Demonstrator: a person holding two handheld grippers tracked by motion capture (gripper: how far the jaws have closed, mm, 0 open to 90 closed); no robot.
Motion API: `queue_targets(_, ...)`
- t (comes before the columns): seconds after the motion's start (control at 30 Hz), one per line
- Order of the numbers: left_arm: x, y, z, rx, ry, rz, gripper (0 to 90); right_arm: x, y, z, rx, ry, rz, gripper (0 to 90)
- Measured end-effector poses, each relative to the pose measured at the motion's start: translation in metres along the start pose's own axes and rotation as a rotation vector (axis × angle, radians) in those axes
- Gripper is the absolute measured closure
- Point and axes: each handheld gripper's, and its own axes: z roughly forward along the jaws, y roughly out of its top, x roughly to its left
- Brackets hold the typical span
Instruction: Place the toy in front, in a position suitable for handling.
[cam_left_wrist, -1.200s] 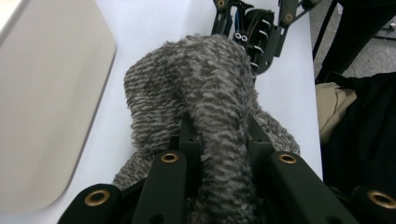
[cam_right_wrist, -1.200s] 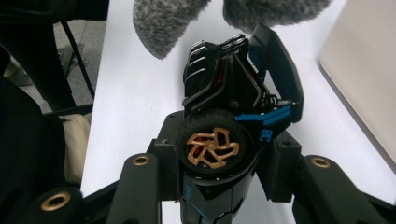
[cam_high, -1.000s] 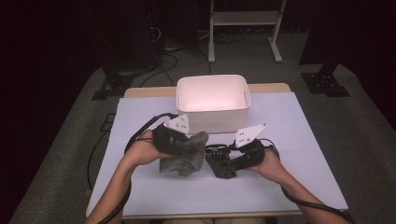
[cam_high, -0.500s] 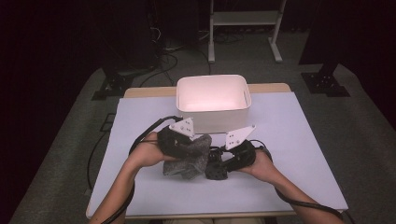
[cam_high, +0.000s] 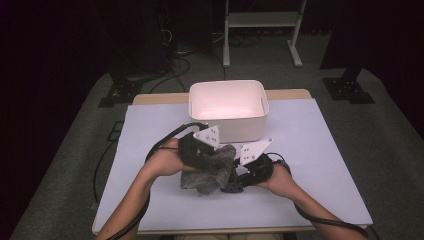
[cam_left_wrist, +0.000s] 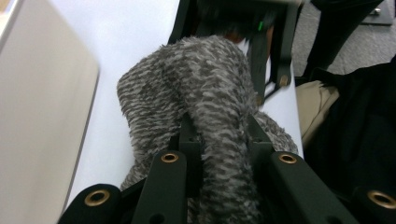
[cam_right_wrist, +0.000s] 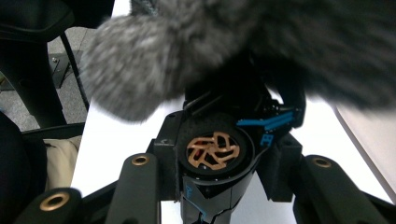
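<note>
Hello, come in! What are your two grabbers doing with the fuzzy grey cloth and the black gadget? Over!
Left gripper shut on grey cloth. Right gripper shut on black gadget. Cloth draped against gadget. White bin just beyond.

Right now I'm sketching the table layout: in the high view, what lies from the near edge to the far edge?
Person's forearms → grey fuzzy cloth → white bin → bare strip of table

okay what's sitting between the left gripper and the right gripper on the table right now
A fuzzy grey cloth. In the high view it bunches between the left gripper and the right gripper; the left gripper view shows the left fingers pinching a fold of it.
</note>
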Motion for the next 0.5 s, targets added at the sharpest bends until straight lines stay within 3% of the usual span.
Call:
queue_targets(0.17,0.002,0.015,0.014,0.011,-0.022,0.012,74.9,0.000,0.000,0.001,-0.001,0.001,0.004,56.1)
queue_targets(0.3,0.007,0.017,0.022,-0.005,-0.037,-0.006,75.3,-0.005,-0.006,-0.006,-0.012,0.002,0.058,55.8)
queue_targets(0.4,0.007,0.021,0.023,0.016,-0.028,-0.002,75.5,-0.006,-0.009,-0.010,-0.010,0.001,0.069,55.1)
queue_targets(0.5,0.007,0.024,0.026,0.026,-0.027,0.011,75.4,-0.004,-0.012,-0.015,-0.001,-0.019,0.044,58.4)
